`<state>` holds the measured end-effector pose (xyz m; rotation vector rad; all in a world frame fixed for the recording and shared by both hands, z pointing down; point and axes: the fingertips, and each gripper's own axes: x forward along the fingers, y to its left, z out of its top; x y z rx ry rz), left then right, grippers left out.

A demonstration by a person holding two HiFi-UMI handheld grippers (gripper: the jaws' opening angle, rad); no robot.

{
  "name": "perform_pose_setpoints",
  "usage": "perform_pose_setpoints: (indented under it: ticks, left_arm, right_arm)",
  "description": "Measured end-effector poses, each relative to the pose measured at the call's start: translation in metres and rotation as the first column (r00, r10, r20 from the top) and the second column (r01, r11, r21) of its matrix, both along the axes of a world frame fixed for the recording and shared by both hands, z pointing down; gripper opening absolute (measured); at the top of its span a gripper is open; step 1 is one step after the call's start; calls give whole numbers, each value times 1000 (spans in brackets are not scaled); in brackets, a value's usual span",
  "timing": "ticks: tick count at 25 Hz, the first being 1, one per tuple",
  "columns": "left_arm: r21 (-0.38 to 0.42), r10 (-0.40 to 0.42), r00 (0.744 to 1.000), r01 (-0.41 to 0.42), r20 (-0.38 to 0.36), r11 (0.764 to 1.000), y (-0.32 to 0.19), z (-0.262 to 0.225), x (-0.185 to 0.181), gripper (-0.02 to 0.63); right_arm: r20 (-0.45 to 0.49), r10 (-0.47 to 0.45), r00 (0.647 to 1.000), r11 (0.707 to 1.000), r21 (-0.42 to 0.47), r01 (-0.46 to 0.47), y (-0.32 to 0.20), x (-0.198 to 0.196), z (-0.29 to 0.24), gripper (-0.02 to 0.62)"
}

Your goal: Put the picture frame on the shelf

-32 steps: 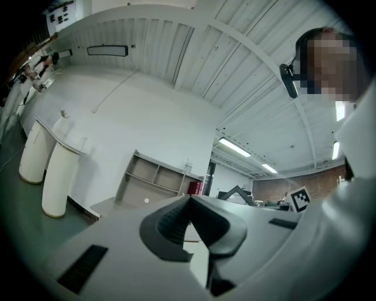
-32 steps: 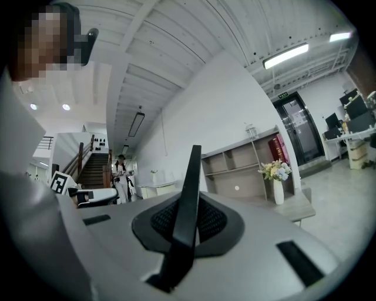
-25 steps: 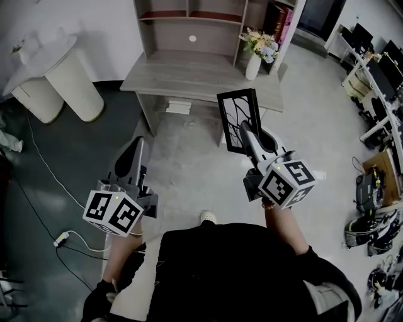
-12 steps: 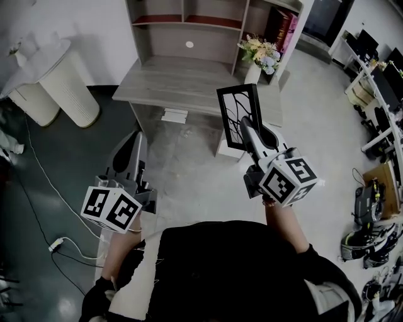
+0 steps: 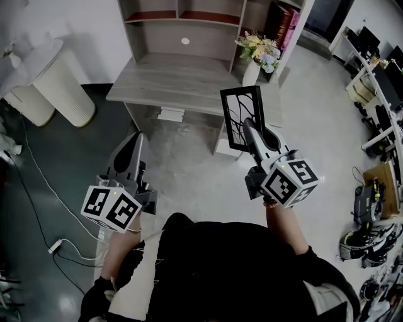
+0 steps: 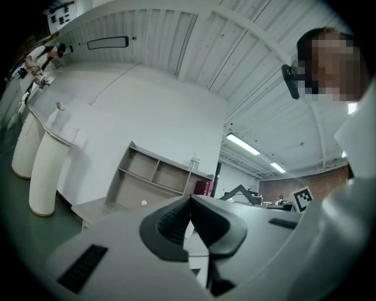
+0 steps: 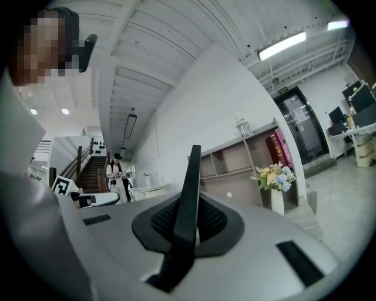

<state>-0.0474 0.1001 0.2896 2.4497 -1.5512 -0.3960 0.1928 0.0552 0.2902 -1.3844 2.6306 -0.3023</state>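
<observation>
Grey concrete floor, with a pale wooden desk (image 5: pixel 170 78) against the wall and a shelf (image 5: pixel 182 16) of open compartments rising from the back of it. Item under task, the picture frame (image 5: pixel 239 118), is not yet on the shelf. It stands upright in the air short of the desk's near right corner, clamped by its lower edge in the right gripper (image 5: pixel 249 129). The right gripper view confirms both pads pressed on the thin black edge, seen edge-on. Short of the desk's near left corner, the left gripper (image 5: pixel 134 143) has its jaws together on nothing. On the desk's right end stands a vase of flowers (image 5: pixel 255 53).

Assessment of the picture frame: slim, rigid and probably light, so one gripper can carry it. The face looks glazed, so treat it as breakable. Its tall body above a low, narrow grip could swing or slip in the pads. Best hold is on the solid rim, never the panel; the free gripper could steady a side rim when setting it down
</observation>
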Motion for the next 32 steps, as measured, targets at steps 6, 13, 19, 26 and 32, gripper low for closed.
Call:
perform_pose_setpoints:
  ticks: [6, 13, 19, 26, 32]
  left_arm:
    - [-51, -7, 1000, 7, -8, 999, -19, 19, -14, 11]
    - [-90, 42, 999, -44, -28, 995, -53, 33, -10, 11]
    - [-89, 79, 997, -79, -10, 993, -90, 36, -21, 11]
    - [-94, 102, 995, -103, -15, 990, -149, 31, -46, 11]
    - [-97, 130, 991, -131, -19, 987, -180, 26, -53, 11]
  right_arm:
    - [-3, -8, 1000, 999, -42, 7, -17, -14, 18, 34]
    - [11, 17, 1000, 996, -89, -16, -40, -16, 35, 34]
    - [13, 47, 999, 995, -85, -46, -74, -27, 38, 34]
    - [24, 53, 998, 995, -85, -51, -122, -55, 34, 34]
    - [12, 75, 997, 994, -75, -74, -148, -66, 26, 34]
